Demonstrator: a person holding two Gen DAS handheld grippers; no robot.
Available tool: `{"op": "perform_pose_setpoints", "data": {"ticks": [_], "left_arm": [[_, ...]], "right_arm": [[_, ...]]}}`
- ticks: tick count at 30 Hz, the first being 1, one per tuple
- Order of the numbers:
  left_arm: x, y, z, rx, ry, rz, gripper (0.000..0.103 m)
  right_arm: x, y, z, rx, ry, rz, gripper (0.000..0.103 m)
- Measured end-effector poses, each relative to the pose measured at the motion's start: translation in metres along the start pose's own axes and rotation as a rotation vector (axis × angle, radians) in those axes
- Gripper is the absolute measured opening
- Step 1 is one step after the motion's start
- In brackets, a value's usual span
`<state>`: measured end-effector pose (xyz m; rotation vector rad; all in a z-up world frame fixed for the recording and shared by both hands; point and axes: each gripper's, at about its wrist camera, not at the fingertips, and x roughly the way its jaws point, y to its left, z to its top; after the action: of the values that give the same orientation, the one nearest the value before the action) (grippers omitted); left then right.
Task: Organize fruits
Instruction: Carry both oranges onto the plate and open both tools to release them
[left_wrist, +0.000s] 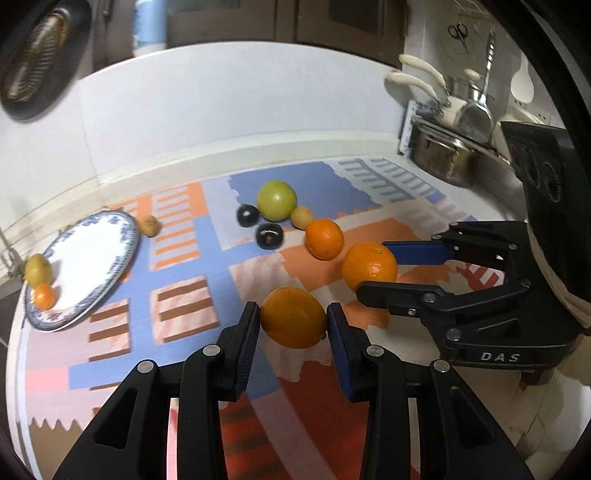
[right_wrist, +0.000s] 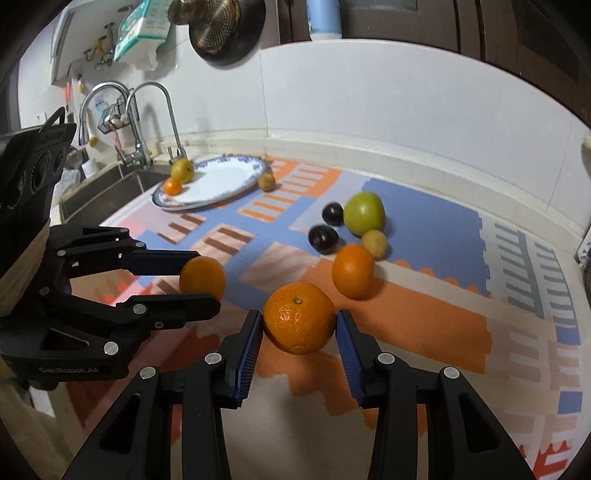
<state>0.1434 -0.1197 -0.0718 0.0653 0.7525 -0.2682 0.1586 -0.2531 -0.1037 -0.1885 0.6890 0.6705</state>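
My left gripper (left_wrist: 293, 325) is shut on a smooth orange (left_wrist: 293, 317) and holds it above the patterned mat; it also shows in the right wrist view (right_wrist: 202, 278). My right gripper (right_wrist: 299, 326) is shut on a dimpled orange (right_wrist: 299, 317), which also shows in the left wrist view (left_wrist: 369, 266). A third orange (right_wrist: 352, 271), a green apple (right_wrist: 364, 213), two dark plums (right_wrist: 323, 239) (right_wrist: 333, 213) and a small yellow fruit (right_wrist: 375, 243) lie on the mat. A blue-rimmed white plate (right_wrist: 221, 181) holds a yellow fruit (right_wrist: 182, 170) and a small orange (right_wrist: 172, 186).
Another small yellow fruit (right_wrist: 266, 181) lies beside the plate. A sink with two taps (right_wrist: 155, 122) is at the left past the plate. Pots and utensils (left_wrist: 454, 136) stand at the counter's right end. The white wall runs along the back.
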Motion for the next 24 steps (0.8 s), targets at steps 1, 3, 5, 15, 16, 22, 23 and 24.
{"op": "perform_pose_setpoints", "data": {"ticks": [1, 3, 5, 15, 16, 22, 23, 24], "left_arm": [[-0.005, 0.003, 0.0, -0.008, -0.01, 0.011, 0.037], [-0.013, 0.008, -0.001, -0.019, -0.025, 0.018, 0.036], [-0.019, 0.011, -0.001, -0.03, -0.04, 0.019, 0.037], [-0.048, 0.041, -0.004, -0.084, -0.093, 0.091, 0.036], [-0.052, 0.047, -0.005, -0.086, -0.103, 0.092, 0.037], [-0.064, 0.068, -0.008, -0.076, -0.124, 0.09, 0.037], [-0.066, 0.071, -0.008, -0.076, -0.127, 0.088, 0.036], [-0.068, 0.075, -0.008, -0.078, -0.13, 0.088, 0.037]], "right_arm": [[-0.002, 0.003, 0.002, -0.009, -0.007, -0.008, 0.042], [-0.006, 0.009, 0.006, -0.006, -0.022, -0.008, 0.042], [-0.009, 0.015, 0.009, -0.006, -0.034, -0.007, 0.042], [-0.014, 0.048, 0.027, 0.02, -0.086, -0.008, 0.042], [-0.014, 0.05, 0.028, 0.029, -0.089, -0.009, 0.042], [-0.015, 0.067, 0.042, 0.102, -0.108, -0.042, 0.042], [-0.015, 0.071, 0.045, 0.11, -0.111, -0.046, 0.042], [-0.015, 0.074, 0.047, 0.114, -0.113, -0.049, 0.042]]}}
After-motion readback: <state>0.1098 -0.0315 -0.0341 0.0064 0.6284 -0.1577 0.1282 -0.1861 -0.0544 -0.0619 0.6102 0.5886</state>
